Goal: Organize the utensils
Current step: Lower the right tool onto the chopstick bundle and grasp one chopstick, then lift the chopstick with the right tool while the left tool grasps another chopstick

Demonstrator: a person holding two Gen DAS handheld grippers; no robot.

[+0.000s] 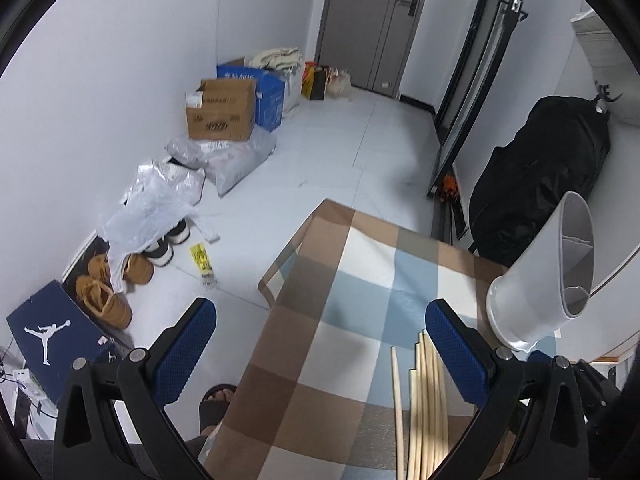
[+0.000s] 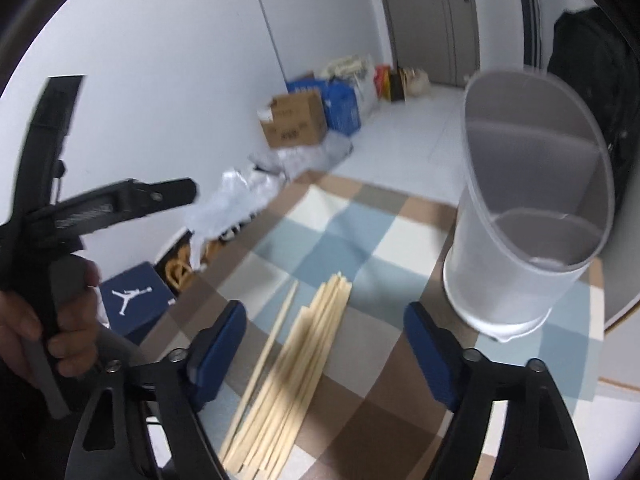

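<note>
A bundle of pale wooden chopsticks (image 2: 296, 360) lies on the checked tablecloth (image 2: 360, 240), with one stick slightly apart on its left. My right gripper (image 2: 324, 356) hovers over the bundle, open, its blue pads on either side of the sticks and not touching them. A white divided utensil holder (image 2: 532, 208) stands upright to the right, behind the bundle. In the left wrist view my left gripper (image 1: 320, 344) is open and holds nothing. The chopsticks (image 1: 424, 400) lie by its right finger, with the holder (image 1: 540, 280) beyond.
A hand (image 2: 52, 320) holds the other gripper's handle at the left. On the floor left of the table are a cardboard box (image 1: 222, 110), plastic bags (image 1: 160, 200), tan shoes (image 1: 104, 300), a blue shoe box (image 1: 52, 340) and a sandalled foot (image 1: 218, 400). A black bag (image 1: 540, 168) stands behind the table.
</note>
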